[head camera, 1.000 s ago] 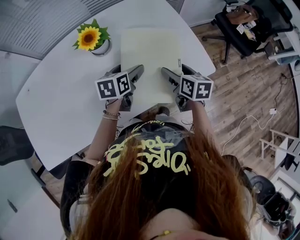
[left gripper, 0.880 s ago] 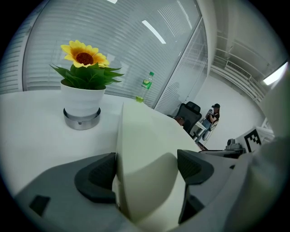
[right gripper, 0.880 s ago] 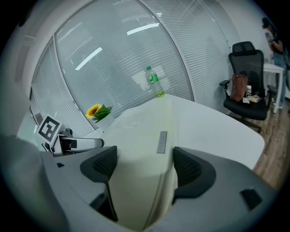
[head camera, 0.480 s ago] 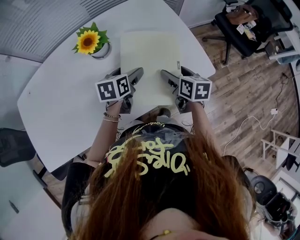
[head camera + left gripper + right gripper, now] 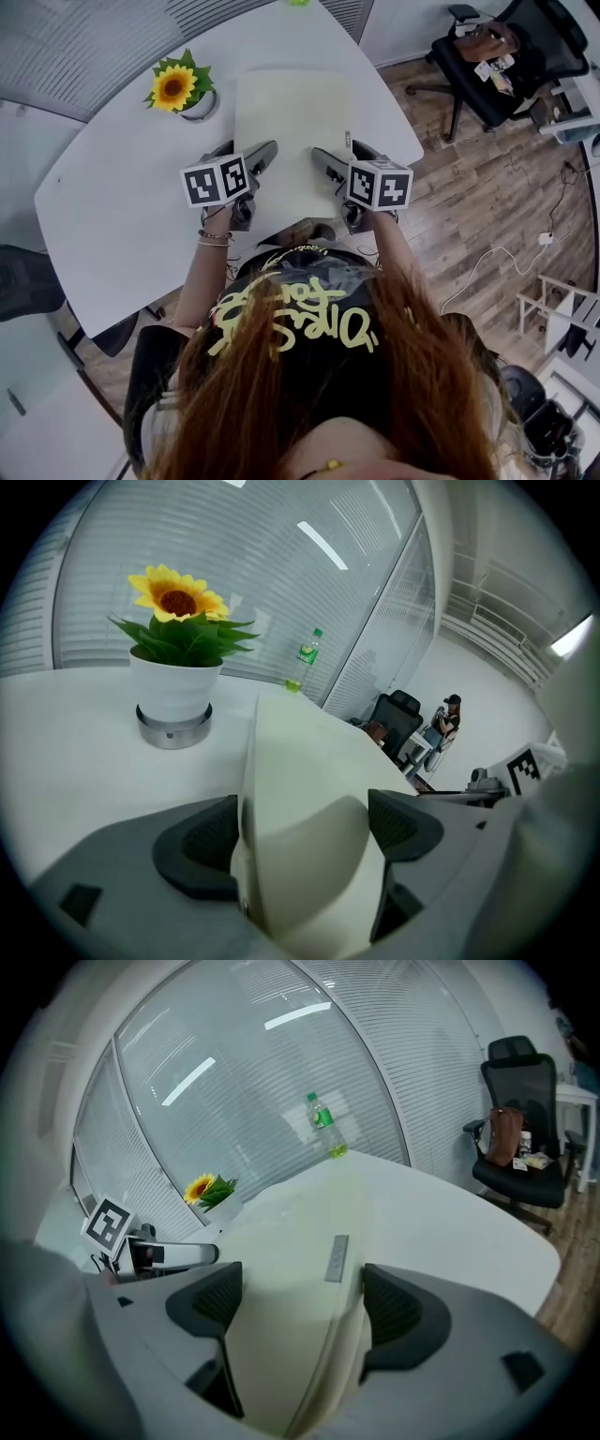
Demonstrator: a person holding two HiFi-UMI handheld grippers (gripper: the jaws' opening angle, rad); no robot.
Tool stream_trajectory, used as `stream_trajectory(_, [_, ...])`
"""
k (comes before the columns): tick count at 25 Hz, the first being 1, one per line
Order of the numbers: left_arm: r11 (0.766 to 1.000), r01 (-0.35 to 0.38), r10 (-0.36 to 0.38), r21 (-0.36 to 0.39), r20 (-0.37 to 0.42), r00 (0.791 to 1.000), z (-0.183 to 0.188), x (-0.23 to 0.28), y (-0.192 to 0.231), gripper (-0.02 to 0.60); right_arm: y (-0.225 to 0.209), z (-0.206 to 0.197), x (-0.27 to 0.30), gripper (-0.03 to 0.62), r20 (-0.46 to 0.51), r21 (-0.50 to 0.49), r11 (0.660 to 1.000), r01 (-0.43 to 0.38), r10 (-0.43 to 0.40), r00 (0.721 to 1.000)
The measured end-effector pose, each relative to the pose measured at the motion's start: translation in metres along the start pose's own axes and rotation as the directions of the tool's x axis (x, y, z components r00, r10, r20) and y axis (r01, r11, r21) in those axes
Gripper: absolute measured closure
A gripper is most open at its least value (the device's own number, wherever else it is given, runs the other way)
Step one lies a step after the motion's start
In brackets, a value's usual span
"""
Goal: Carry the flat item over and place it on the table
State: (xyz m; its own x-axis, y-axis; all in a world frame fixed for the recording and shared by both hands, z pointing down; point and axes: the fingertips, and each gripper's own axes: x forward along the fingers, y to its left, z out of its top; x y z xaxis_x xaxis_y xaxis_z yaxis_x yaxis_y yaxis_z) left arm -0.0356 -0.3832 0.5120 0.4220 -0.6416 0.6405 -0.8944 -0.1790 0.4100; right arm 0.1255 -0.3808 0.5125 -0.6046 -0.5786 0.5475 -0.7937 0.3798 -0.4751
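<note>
A flat cream pad (image 5: 291,127) stretches out over the white table (image 5: 122,206), and its near end hangs past the table's front edge. My left gripper (image 5: 261,155) is shut on the pad's left near edge. My right gripper (image 5: 323,159) is shut on the right near edge, beside a small grey label. In the left gripper view the pad (image 5: 300,780) bunches up between the dark jaw pads of that gripper (image 5: 300,827). The right gripper view shows the pad (image 5: 281,1269) filling the gap of that gripper (image 5: 295,1302). Whether the far end rests on the table cannot be told.
A sunflower in a white pot (image 5: 178,84) stands on the table left of the pad. At the table's far edge is a green bottle (image 5: 325,1124). A black office chair (image 5: 497,47) with a bag sits on the wood floor to the right, another chair (image 5: 23,286) at the left.
Both grippers keep their hold on the pad and have shifted with it slightly to the left. The pot has not moved.
</note>
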Motion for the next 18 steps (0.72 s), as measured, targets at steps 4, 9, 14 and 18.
stream_trajectory(4, [0.997,-0.058,0.056,0.042,0.036,0.998,0.004,-0.005,0.000,0.147,0.002,0.002,-0.002,0.204,0.012,-0.049,0.999,-0.025,0.025,1.000])
stream_trajectory(9, [0.986,-0.139,0.130,0.087,0.099,0.987,0.009,-0.016,-0.007,0.147,0.007,0.012,-0.011,0.204,0.039,-0.138,0.988,-0.072,0.078,0.996])
stream_trajectory(14, [0.985,-0.172,0.161,0.024,0.239,0.958,0.018,-0.037,-0.018,0.147,0.017,0.029,-0.026,0.204,0.095,-0.295,0.948,-0.122,0.156,0.983])
stream_trajectory(18, [0.984,-0.179,0.168,0.011,0.293,0.941,0.021,-0.048,-0.032,0.147,0.025,0.040,-0.039,0.204,0.127,-0.330,0.930,-0.160,0.212,0.969])
